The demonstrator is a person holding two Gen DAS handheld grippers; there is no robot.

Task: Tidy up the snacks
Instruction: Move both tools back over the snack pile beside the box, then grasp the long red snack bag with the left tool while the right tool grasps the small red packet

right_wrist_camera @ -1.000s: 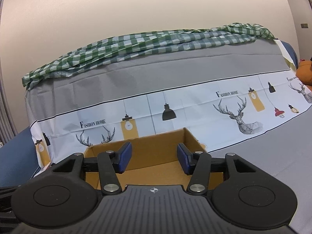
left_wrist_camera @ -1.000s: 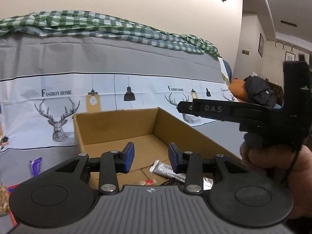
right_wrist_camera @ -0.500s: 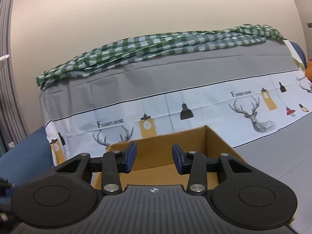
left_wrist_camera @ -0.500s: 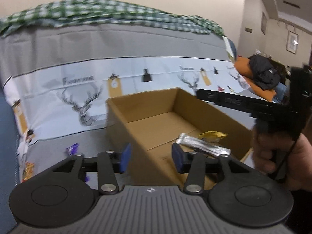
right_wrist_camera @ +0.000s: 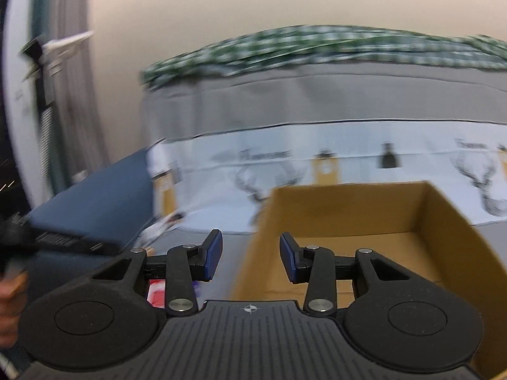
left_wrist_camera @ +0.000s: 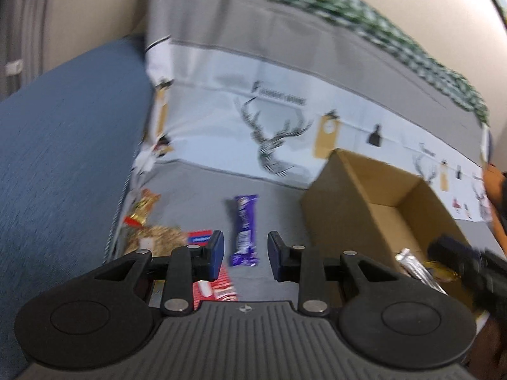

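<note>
Clearly readable writing is scarce, because both views are blurred. On the printed cloth (left_wrist_camera: 285, 117) behind the work area, dark lettering stands above a deer head, but the words cannot be made out. The labels on the wrappers are too smeared to read.

The left gripper (left_wrist_camera: 245, 255) has just been closing its jaws, yet the blue pads stand apart and nothing is pressed between them. A purple snack bar (left_wrist_camera: 244, 229) lies on the grey cover, and in the left wrist view it appears in the gap between the fingers, beyond the tips and not touched. To the left of it lie a red packet (left_wrist_camera: 199, 237) and a gold wrapped snack (left_wrist_camera: 142, 212), and a red and white packet (left_wrist_camera: 218, 286) shows below the left finger.

The cardboard box (left_wrist_camera: 336, 209) stands open to the right of the bar, near but apart. A silver bar (left_wrist_camera: 415, 267) and a yellow wrapper (left_wrist_camera: 442, 272) lie inside it near the front.

The right gripper (right_wrist_camera: 250, 255) also holds its fingers apart with nothing between them. It points at the left wall of the box (right_wrist_camera: 253, 253).

Between the bar and the box the grey cover is bare. At the left, the cover ends at a blue cushion (left_wrist_camera: 63, 158).
</note>
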